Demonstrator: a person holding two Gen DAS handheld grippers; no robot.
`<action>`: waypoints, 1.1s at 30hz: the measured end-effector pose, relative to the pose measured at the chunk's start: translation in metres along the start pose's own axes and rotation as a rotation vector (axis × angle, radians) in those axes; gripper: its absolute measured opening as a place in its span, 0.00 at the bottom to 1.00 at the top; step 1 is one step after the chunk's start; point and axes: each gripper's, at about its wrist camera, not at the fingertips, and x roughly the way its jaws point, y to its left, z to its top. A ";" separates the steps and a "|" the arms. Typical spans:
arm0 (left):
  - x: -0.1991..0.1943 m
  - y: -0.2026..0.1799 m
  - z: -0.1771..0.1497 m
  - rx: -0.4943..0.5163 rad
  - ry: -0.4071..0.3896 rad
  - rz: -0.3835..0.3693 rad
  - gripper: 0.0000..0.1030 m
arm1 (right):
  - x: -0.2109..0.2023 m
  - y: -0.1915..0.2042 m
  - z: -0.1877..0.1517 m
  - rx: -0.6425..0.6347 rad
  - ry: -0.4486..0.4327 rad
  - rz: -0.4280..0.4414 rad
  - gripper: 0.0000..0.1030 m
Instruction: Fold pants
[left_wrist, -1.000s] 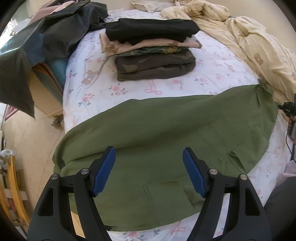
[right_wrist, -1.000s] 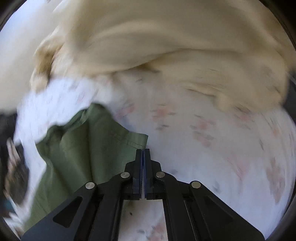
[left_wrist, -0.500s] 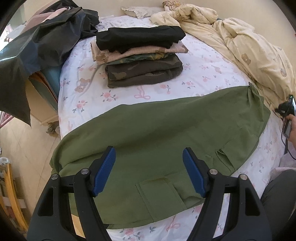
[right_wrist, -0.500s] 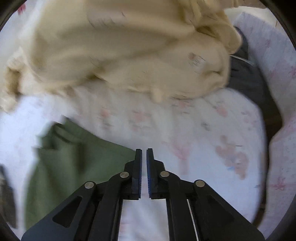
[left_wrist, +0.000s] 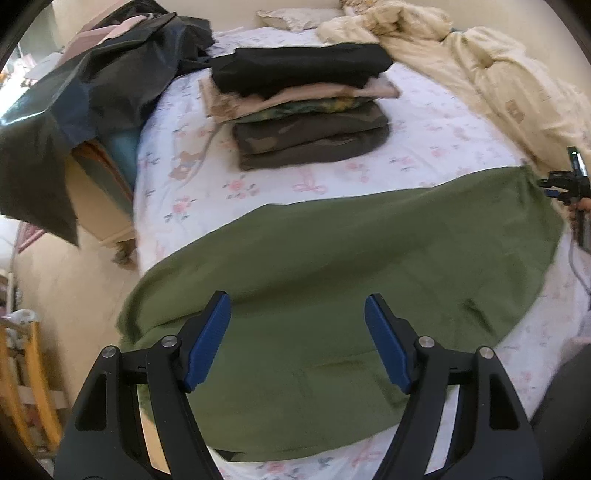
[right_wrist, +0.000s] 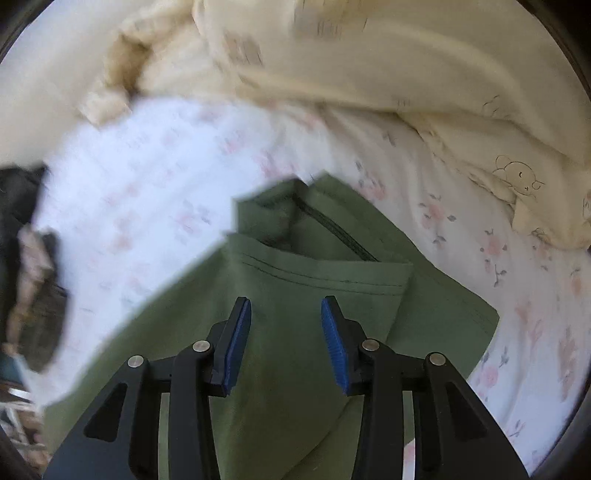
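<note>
A: Olive-green pants (left_wrist: 369, 266): lying where?

B: Spread flat across the near half of the bed (left_wrist: 258, 177). Running lengthwise from the bed's left edge, with a little drooping over it, to the side by the cream duvet (left_wrist: 498, 81). Well apart from the stack of folded clothes (left_wrist: 303, 110) further up.

A: And the left gripper (left_wrist: 297, 343)?

B: Released, spread wide, gripping nothing. Hovering above the cloth towards the left-edge end, pointing steeply down.

A: Right gripper (right_wrist: 286, 339)?

B: Seen small at the far end from the left wrist view, beside the duvet-side tip. Partly parted, having just been opening. Nothing pinched. Cloth showing in the gap but lying beneath, with neither pad pressing on it.

A: Which part lies ahead of it?

B: The end with the stitched hem (right_wrist: 325, 277), turned over on itself, plus a dark zipper (right_wrist: 336, 232) just beyond. Straight ahead of the fingertips, close.

A: So nearer to that end?

B: The right, clearly. One end per hand, with the whole length between them.

A: Next, then?

B: Probably dropping onto the hem end, pinching it, then carrying it along the length towards the left-edge end. Worth catching both layers of the turned-over flap, or risking a crooked fold.
</note>
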 end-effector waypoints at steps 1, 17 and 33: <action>0.002 0.002 -0.001 -0.004 0.009 0.019 0.70 | 0.009 0.000 -0.001 -0.003 0.029 0.005 0.25; 0.002 0.034 0.002 -0.175 0.051 -0.033 0.70 | -0.058 -0.103 -0.060 0.349 -0.025 -0.067 0.06; 0.021 0.074 -0.002 -0.282 0.088 0.141 0.70 | -0.019 -0.047 0.012 -0.140 -0.073 -0.043 0.56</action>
